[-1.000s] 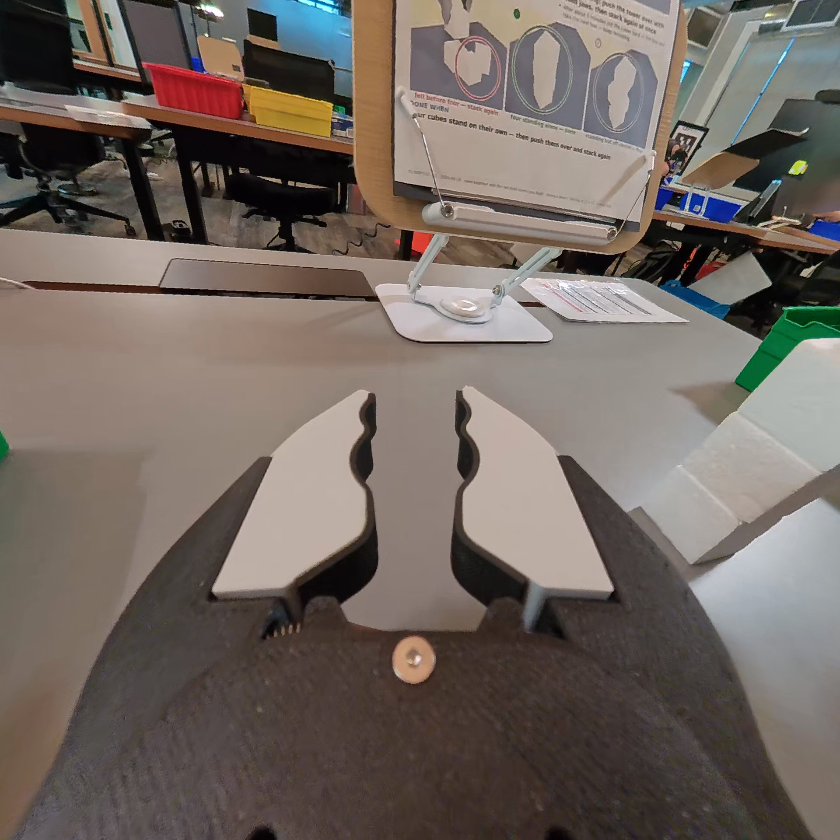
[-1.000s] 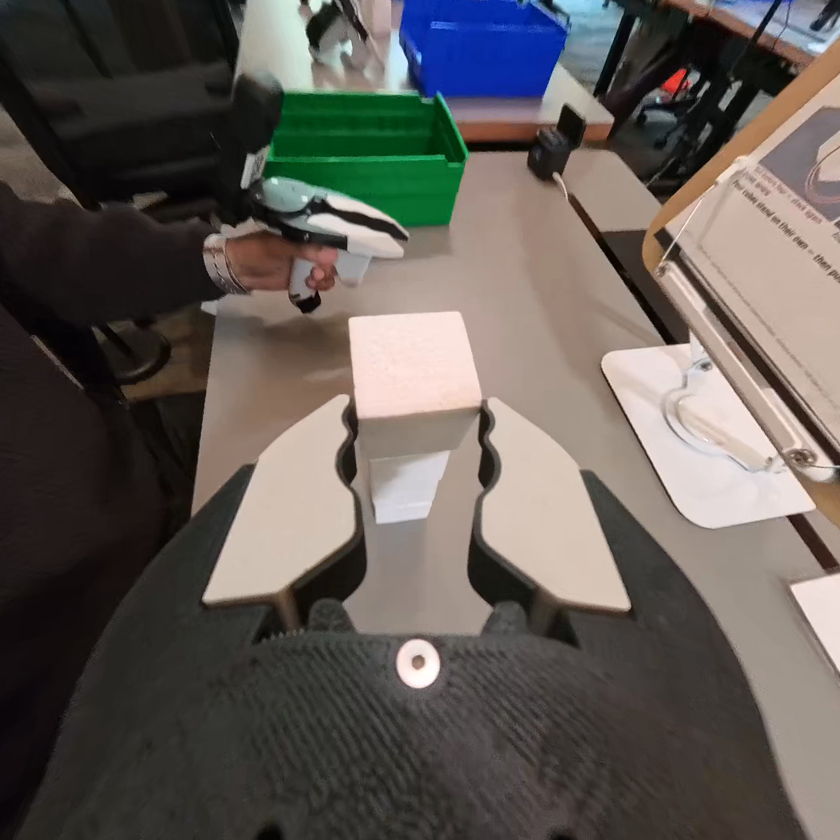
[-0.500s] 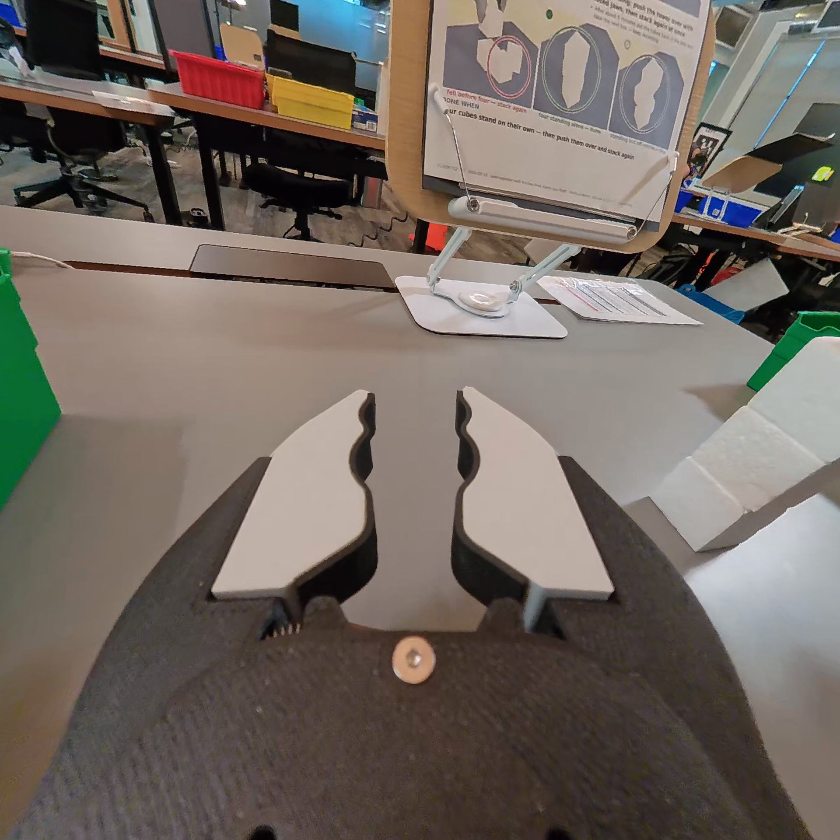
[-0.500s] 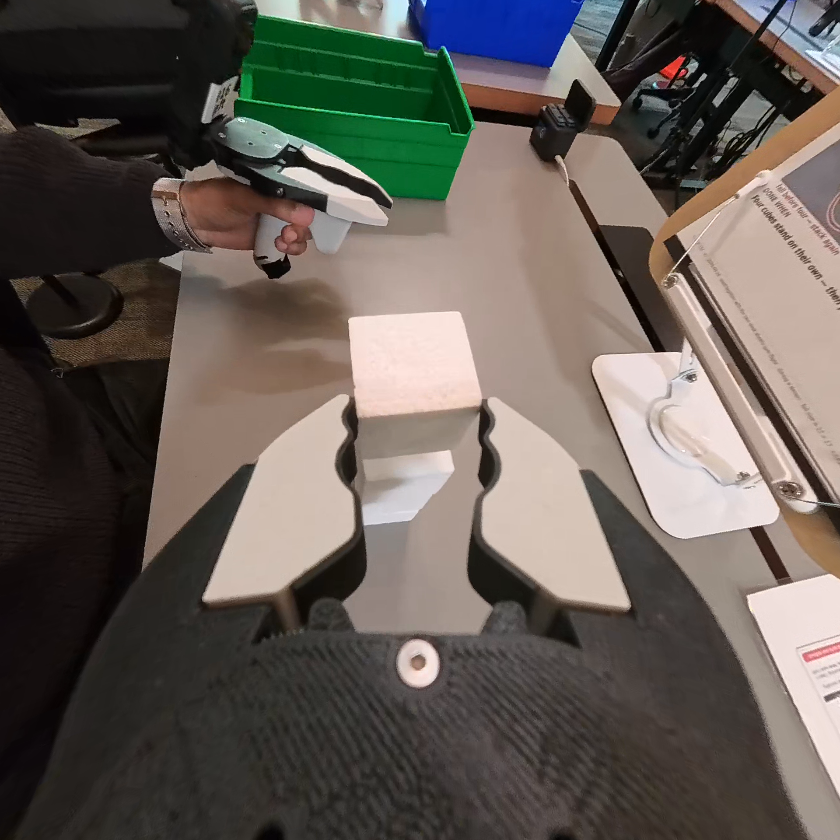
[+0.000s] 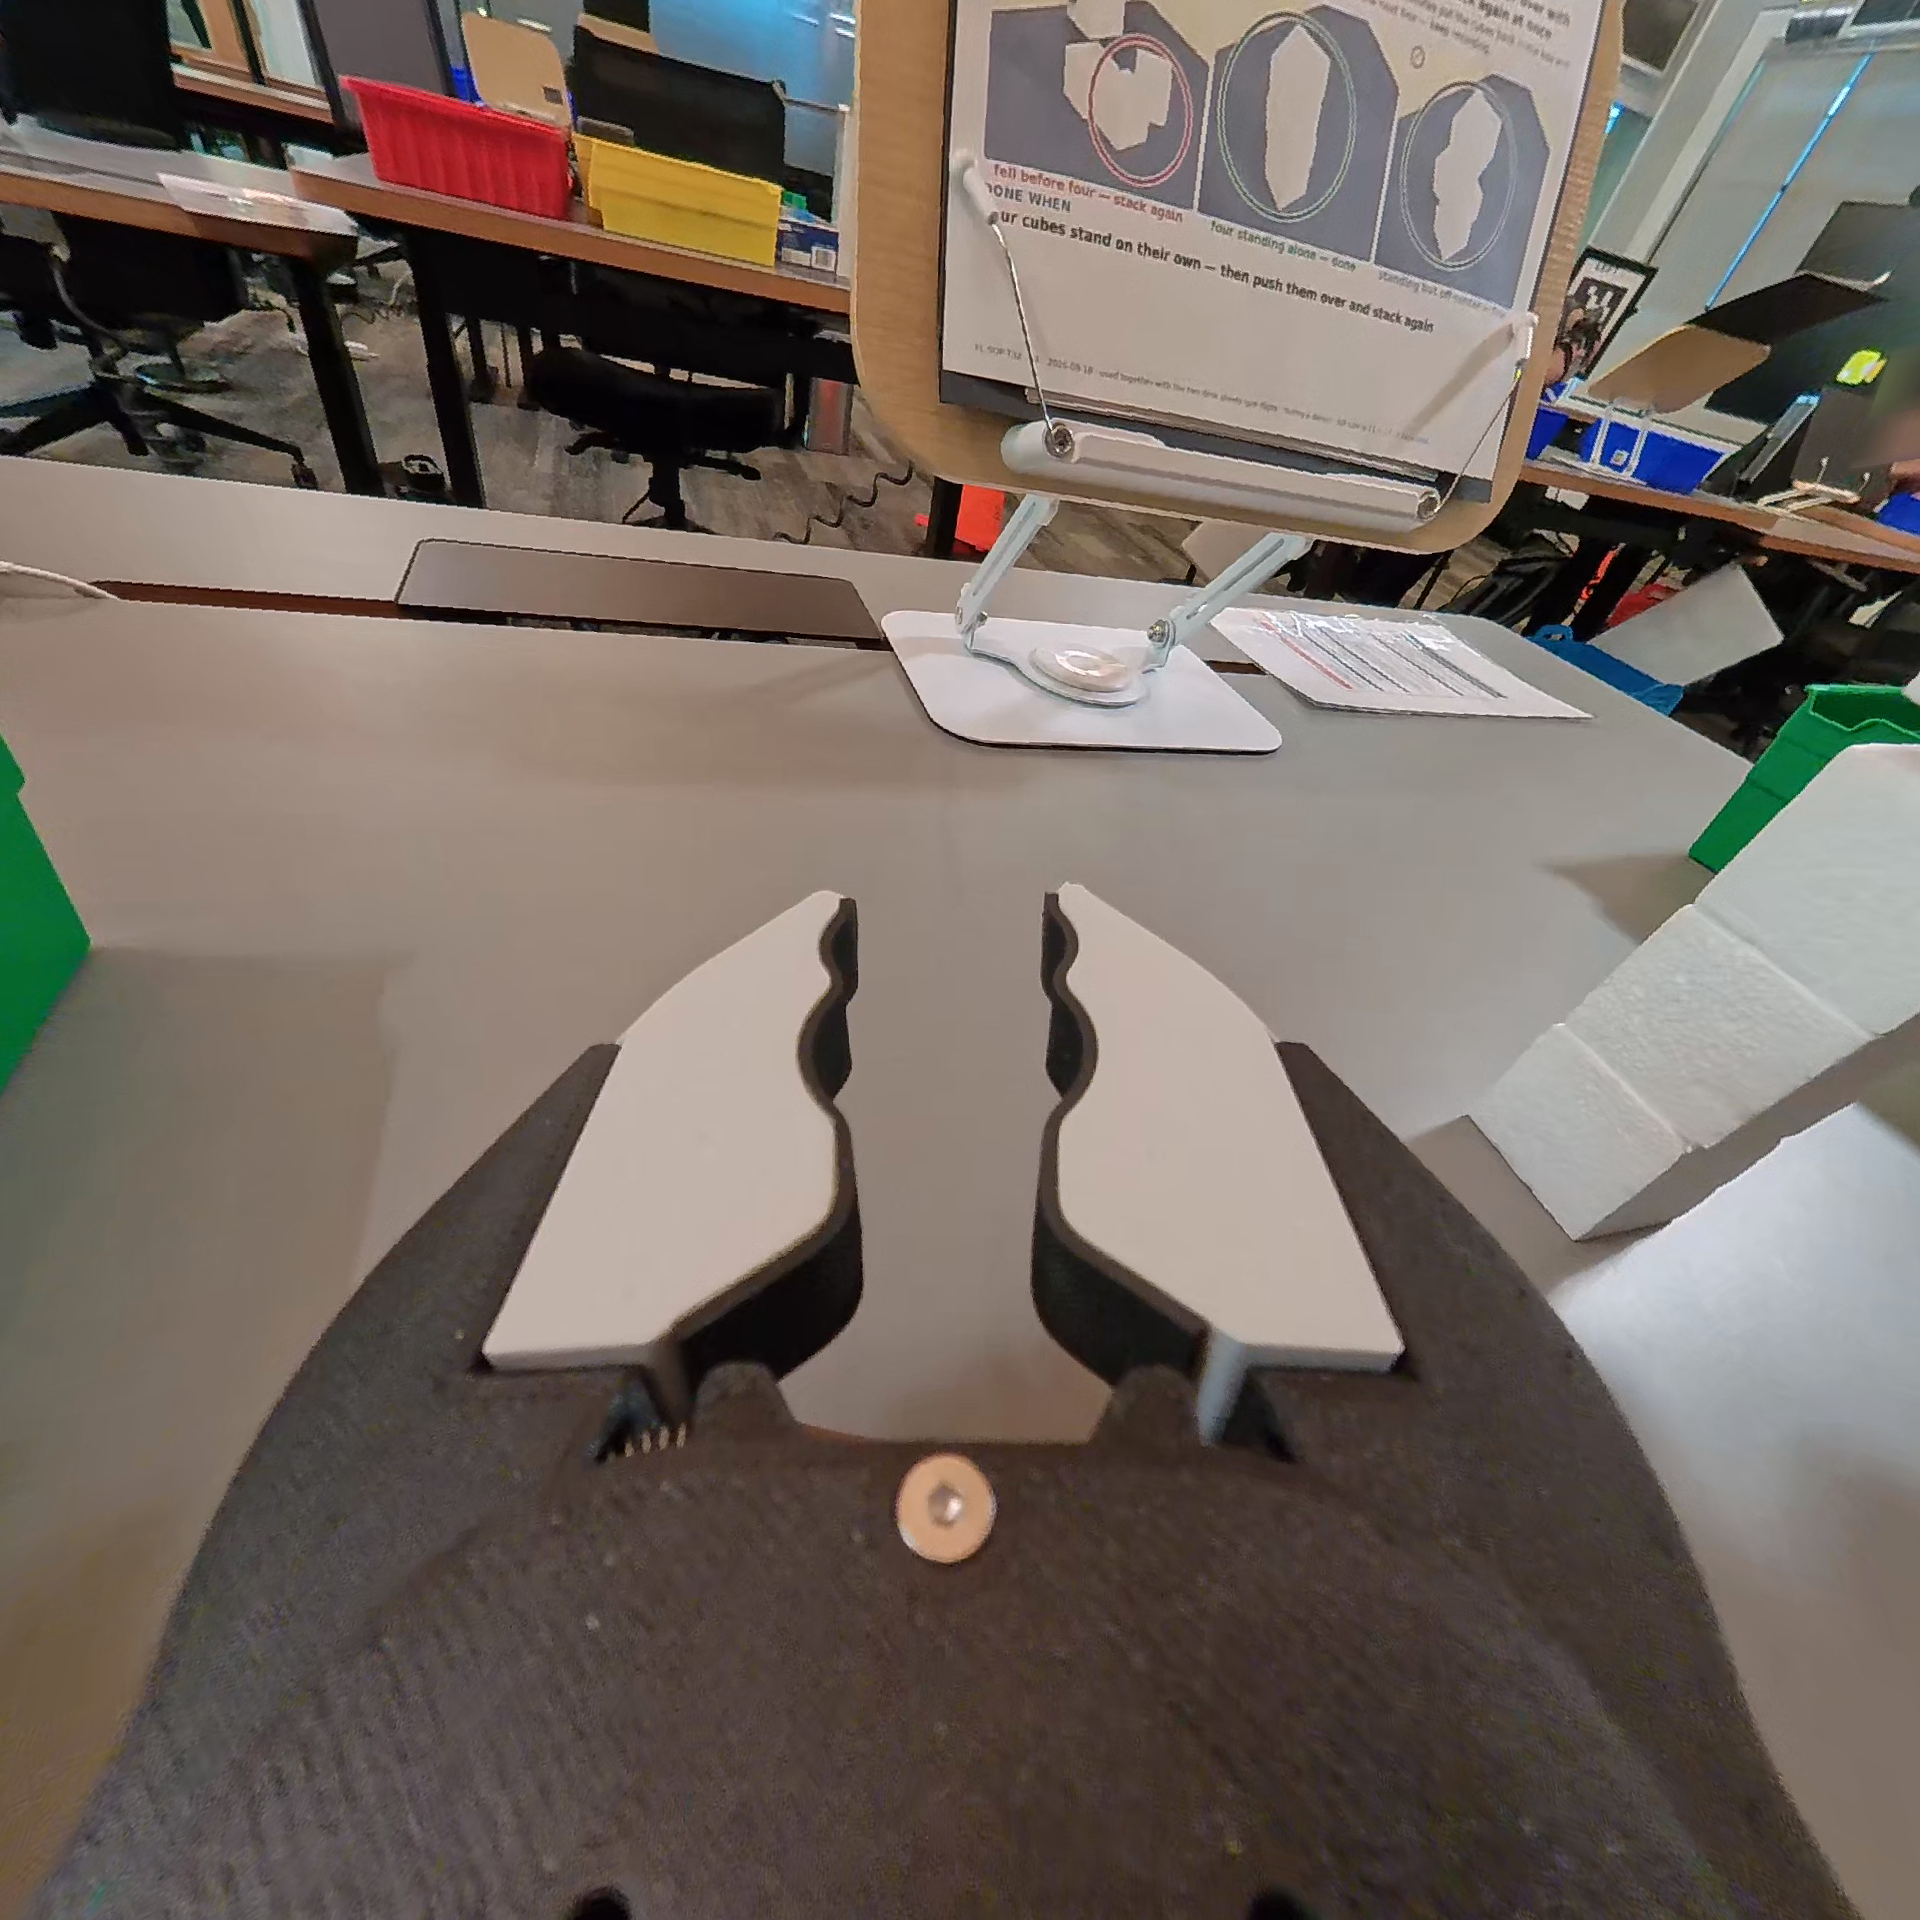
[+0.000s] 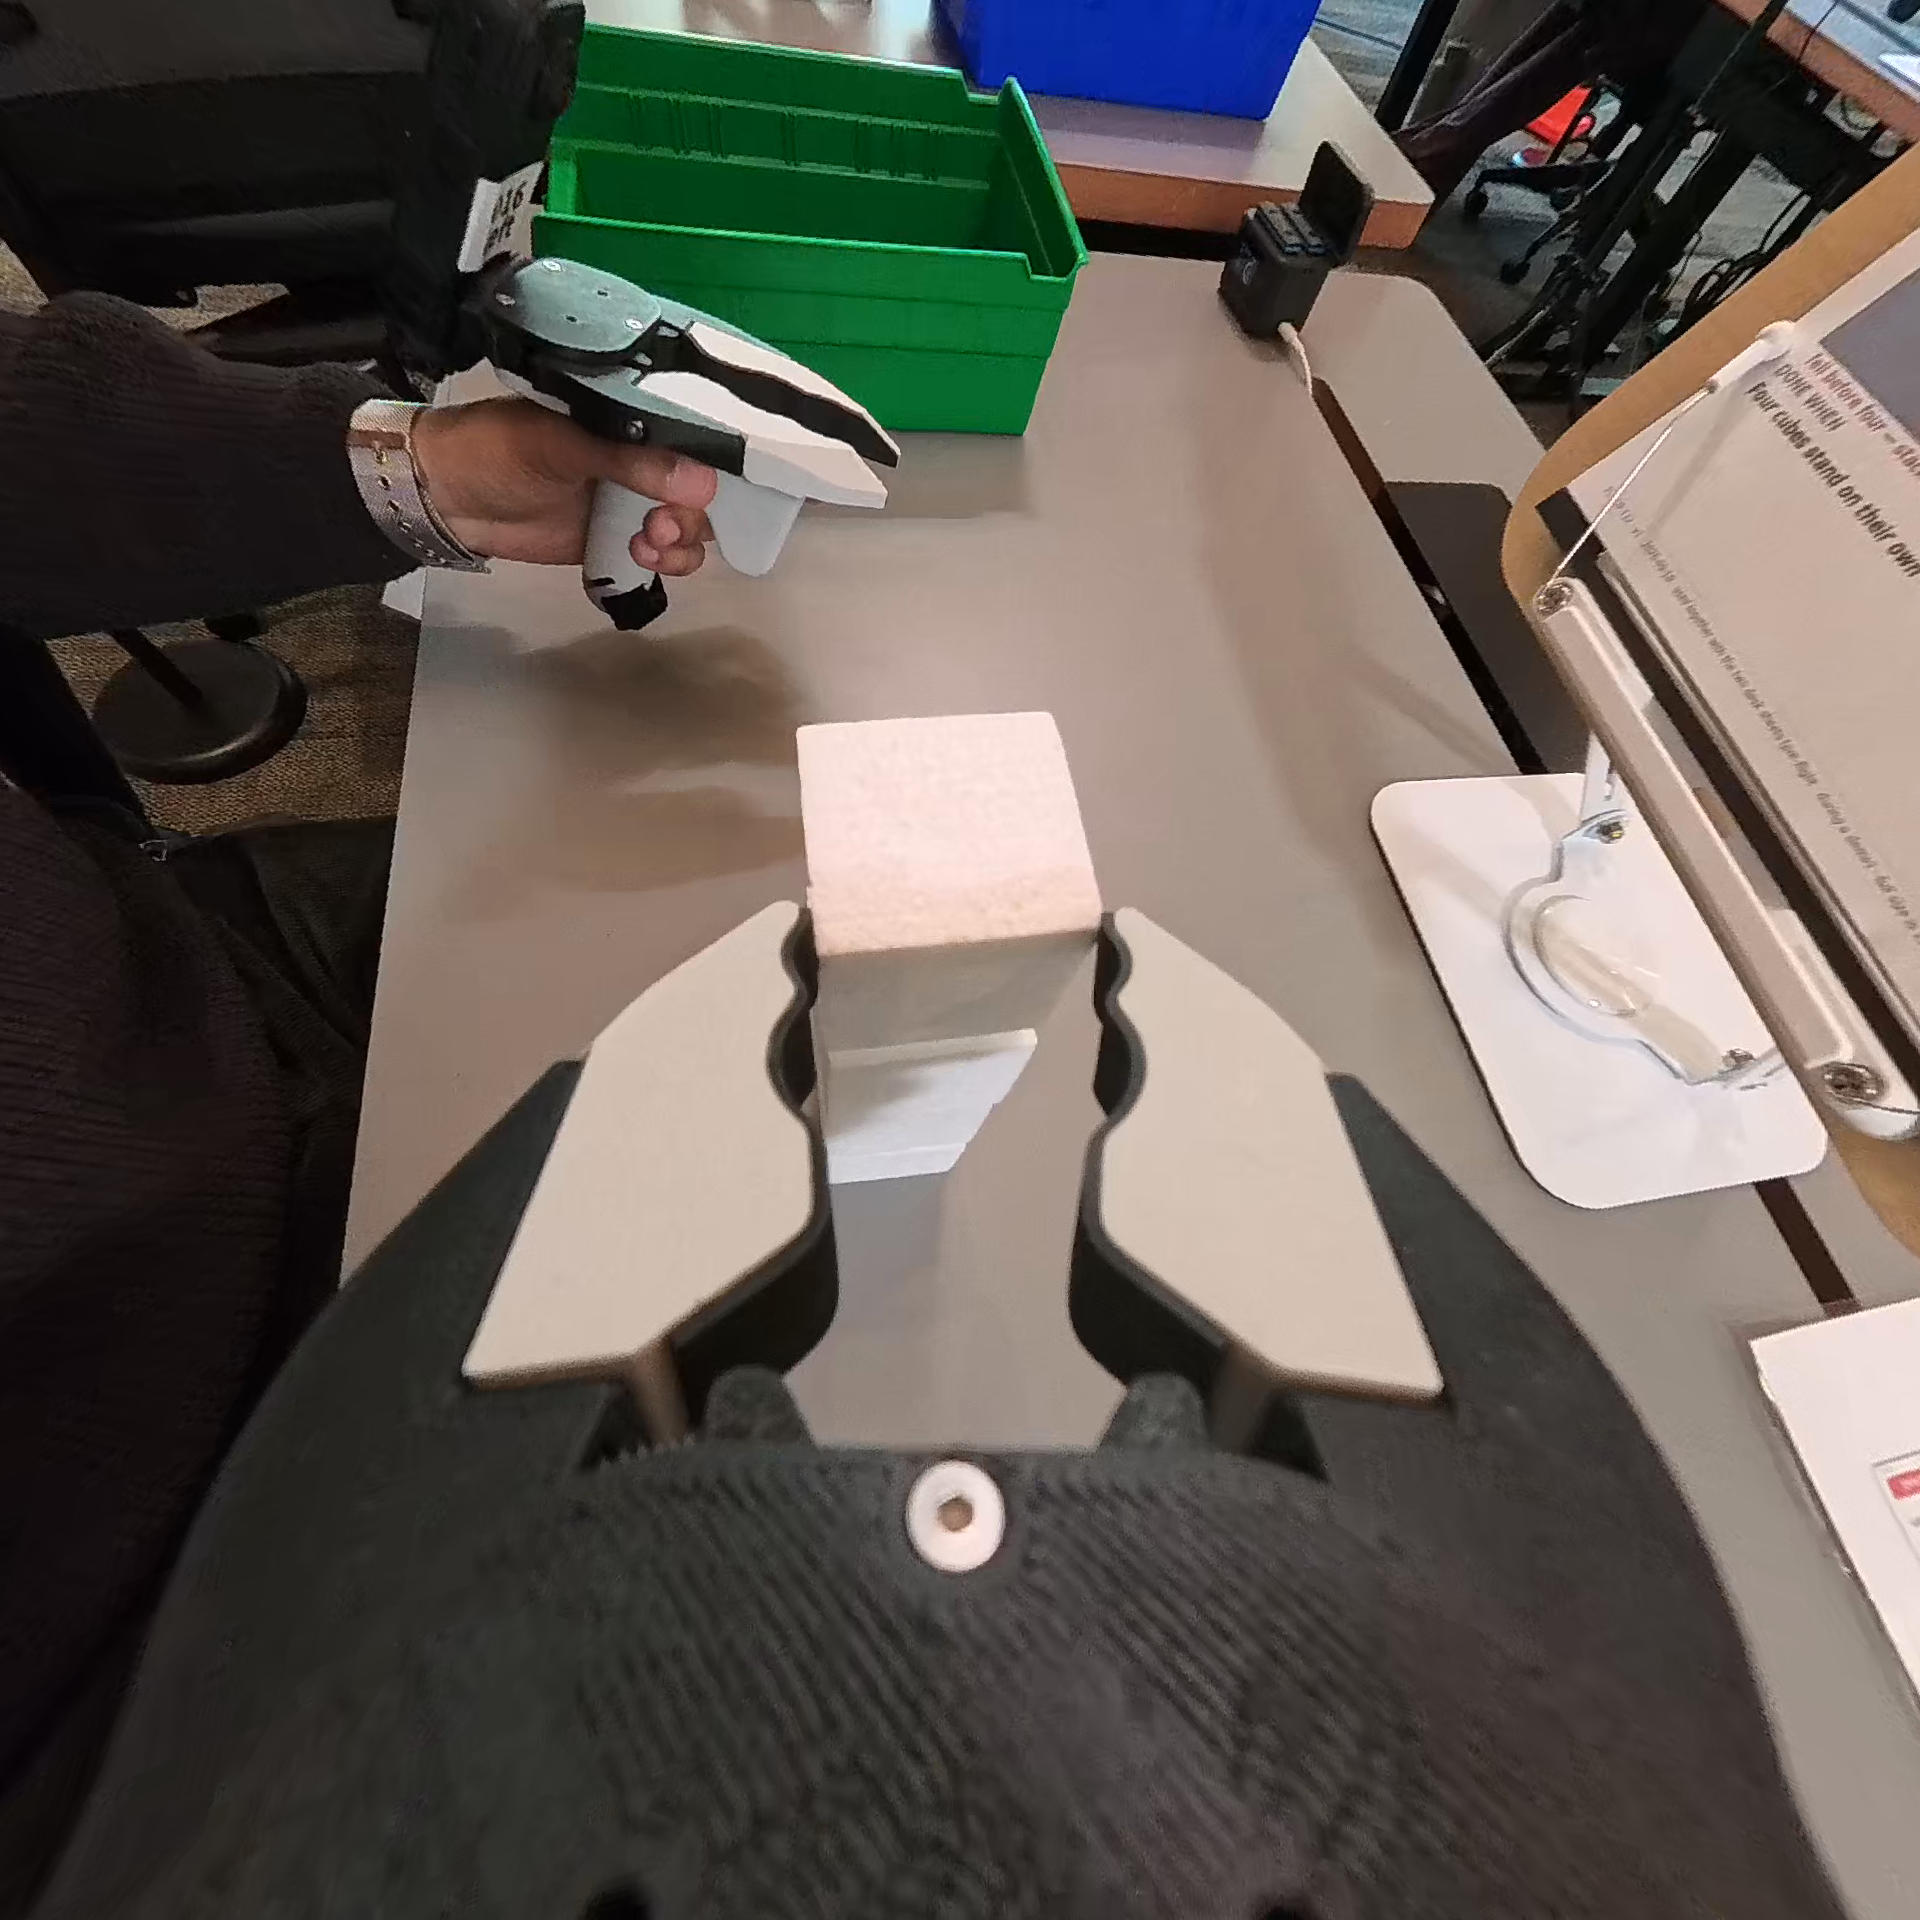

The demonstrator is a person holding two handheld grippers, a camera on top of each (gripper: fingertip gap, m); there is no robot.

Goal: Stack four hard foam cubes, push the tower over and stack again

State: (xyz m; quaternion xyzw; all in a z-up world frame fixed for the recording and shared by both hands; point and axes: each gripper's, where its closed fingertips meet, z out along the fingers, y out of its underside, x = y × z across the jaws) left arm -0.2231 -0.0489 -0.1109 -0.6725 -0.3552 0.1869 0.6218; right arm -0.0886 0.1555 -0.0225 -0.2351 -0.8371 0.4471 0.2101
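My right gripper (image 6: 951,925) is shut on a white foam cube (image 6: 940,821), gripping its two sides. It holds the cube over another white cube (image 6: 914,1107) standing on the grey table (image 6: 1195,644). I cannot tell whether the two touch. In the left wrist view the white cubes (image 5: 1704,1049) show as a stack at the right edge. My left gripper (image 5: 948,902) is open and empty above the bare table, left of the stack. It also shows in the right wrist view (image 6: 727,436), held in a hand.
A green bin (image 6: 821,239) stands at the table's far end behind the left gripper, with a blue bin (image 6: 1122,42) beyond it. A document stand (image 5: 1081,681) with a sheet stands at the back. A paper sheet (image 5: 1392,665) and another green bin (image 5: 1818,779) are to its right. Spacing between my two grippers at the tips: around 25 centimetres.
My right gripper has risen slightly with the cube still in it. My left gripper has drawn back a little, and the green bin at its left has come into view.
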